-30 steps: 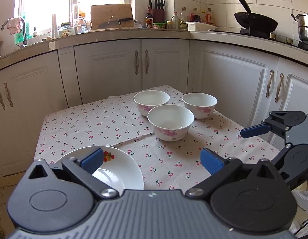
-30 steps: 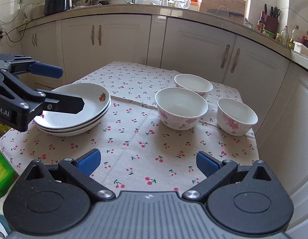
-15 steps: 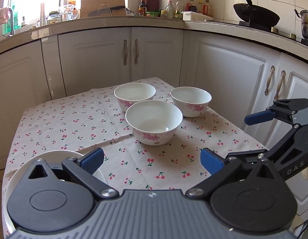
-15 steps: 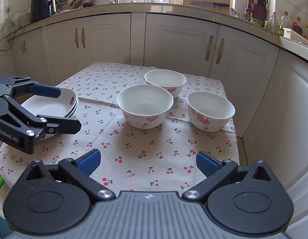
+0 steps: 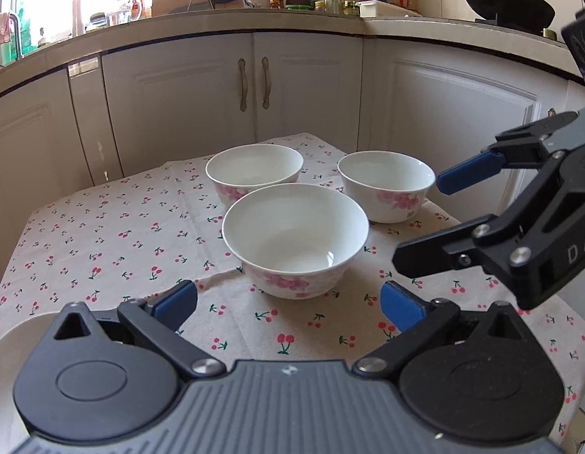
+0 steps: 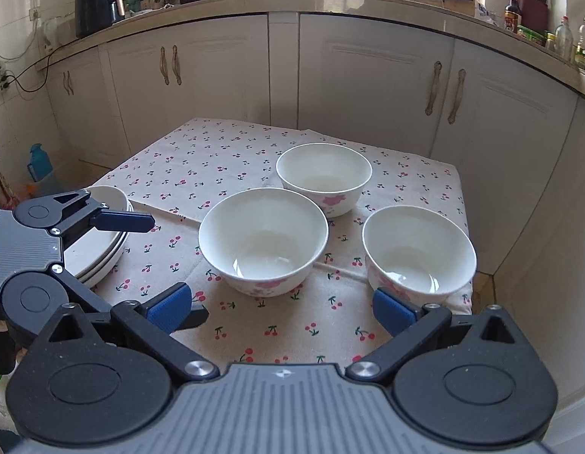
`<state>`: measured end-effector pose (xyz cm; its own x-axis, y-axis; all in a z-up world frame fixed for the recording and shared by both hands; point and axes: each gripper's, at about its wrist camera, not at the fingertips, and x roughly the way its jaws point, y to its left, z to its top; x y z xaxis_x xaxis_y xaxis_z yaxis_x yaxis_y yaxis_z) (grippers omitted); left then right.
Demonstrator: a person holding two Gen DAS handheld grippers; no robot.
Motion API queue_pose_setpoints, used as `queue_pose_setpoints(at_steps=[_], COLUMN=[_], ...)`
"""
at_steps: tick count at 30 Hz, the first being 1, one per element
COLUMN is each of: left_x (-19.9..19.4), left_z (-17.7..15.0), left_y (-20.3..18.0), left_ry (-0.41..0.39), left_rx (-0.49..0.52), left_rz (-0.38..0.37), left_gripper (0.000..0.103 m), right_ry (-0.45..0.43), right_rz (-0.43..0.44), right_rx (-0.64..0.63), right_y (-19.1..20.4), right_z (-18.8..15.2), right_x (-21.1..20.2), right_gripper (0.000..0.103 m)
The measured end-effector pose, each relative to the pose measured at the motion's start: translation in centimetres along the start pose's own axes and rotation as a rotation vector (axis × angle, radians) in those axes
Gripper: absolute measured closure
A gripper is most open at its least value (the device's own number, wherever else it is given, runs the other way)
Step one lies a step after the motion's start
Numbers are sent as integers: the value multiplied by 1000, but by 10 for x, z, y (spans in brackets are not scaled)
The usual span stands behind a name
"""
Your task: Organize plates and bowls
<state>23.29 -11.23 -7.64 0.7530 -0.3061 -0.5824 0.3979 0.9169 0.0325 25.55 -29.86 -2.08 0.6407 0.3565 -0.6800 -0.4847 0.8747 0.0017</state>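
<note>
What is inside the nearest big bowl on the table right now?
The nearest bowl looks empty: bare white glaze with window glare near the bottom. Its near inner wall is hidden by its own rim, so that strip cannot be checked.

1. Worktop [image 6: 425,174], small and square, covered by a cherry-print cloth [image 6: 201,159] with a crease running across it.
2. Three white bowls with pink flowers sit on the cloth, clustered, apart: near bowl [image 6: 263,240], far bowl [image 6: 323,178], right bowl [image 6: 419,251].
3. Stack of white plates [image 6: 103,238] at the left edge.
</note>
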Motion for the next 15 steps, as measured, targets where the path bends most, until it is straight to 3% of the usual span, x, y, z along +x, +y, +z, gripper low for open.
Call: queue_pose_setpoints(at_steps=[8,15], left_x=[21,32], left_z=[3,4], left_y=[-5,-5], left_ry=[0,3], left_rx=[22,23], left_rz=[19,8], left_gripper=[1,3], right_ry=[22,51], right_rz=[55,98], right_rx=[-59,-66], right_y=[-5,-9], right_z=[30,44], right_x=[37,68], right_gripper=[0,7])
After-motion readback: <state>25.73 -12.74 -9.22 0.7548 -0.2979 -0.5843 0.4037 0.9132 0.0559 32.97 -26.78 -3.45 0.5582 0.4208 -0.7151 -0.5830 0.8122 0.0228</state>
